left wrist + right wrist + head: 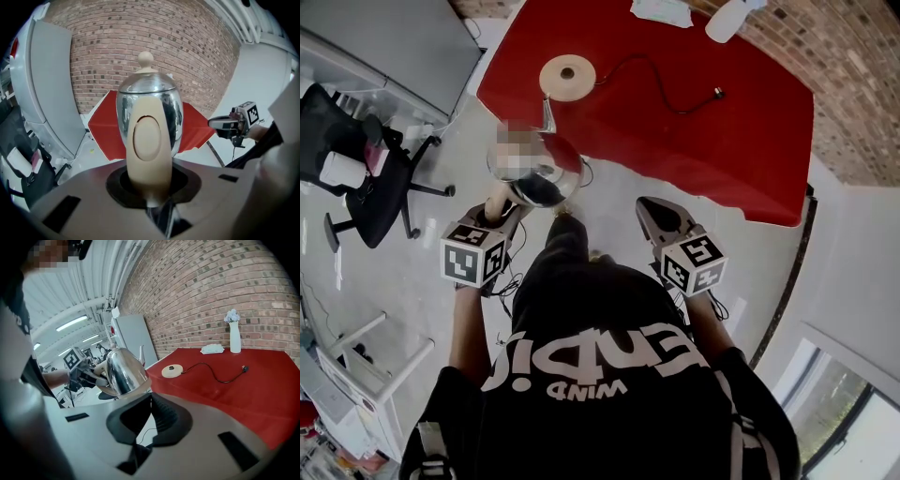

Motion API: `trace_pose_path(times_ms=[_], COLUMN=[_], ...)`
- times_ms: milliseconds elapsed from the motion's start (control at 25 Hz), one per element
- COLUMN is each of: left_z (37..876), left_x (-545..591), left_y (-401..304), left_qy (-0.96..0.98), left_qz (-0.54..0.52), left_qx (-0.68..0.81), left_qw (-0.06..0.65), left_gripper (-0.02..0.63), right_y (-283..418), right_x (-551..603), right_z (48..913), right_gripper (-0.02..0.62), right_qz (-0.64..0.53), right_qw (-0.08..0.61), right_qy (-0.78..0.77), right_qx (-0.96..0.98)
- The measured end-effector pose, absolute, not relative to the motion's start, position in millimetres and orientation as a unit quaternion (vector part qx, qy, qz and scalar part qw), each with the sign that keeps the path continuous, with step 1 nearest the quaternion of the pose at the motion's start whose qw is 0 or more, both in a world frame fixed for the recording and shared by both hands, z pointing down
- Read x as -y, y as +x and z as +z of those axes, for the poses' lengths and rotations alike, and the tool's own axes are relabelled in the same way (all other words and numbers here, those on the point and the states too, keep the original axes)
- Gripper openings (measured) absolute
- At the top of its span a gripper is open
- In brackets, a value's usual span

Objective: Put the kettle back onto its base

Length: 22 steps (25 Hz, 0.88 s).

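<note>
Kettle in the air, short of its base – red table against brick

A red-covered table (722,131) stands against a brick wall (853,84) on a pale floor (614,202). The round cream kettle base (567,77) lies on it, with its black cord (661,94) trailing away and a white vase (235,336) beyond. The only print is white lettering on the person's black shirt (609,356), too warped to read. The kettle (553,183) – mirror-bright steel, slim spout, cream handle (147,154) and knob (145,59) – hangs off the table's edge, nearer the person than the base. The left gripper (506,211) pinches its handle. The right gripper (652,211), beside the kettle and farther from the base, has its jaws pressed together on nothing.
</note>
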<state>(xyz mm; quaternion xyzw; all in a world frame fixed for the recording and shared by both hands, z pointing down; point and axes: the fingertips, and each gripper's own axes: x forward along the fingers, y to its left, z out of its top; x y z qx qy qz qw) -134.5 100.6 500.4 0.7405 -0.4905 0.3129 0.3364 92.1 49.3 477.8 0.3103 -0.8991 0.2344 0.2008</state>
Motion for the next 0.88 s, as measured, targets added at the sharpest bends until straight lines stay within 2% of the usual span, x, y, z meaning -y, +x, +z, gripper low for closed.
trace_pose_path(times_ms=[880], left_z=[486.1], left_x=[5.0], left_y=[-198.7], left_qy=[0.777], left_qz=[0.327], left_qx=[0.435], left_qw=[0.315], left_gripper=[0.074], right_y=[15.2], right_x=[45.4], right_z=[456.3], right_gripper=[0.023], right_qz=[0.228], right_qw=[0.172], right_qy=[0.360], right_qx=[0.888])
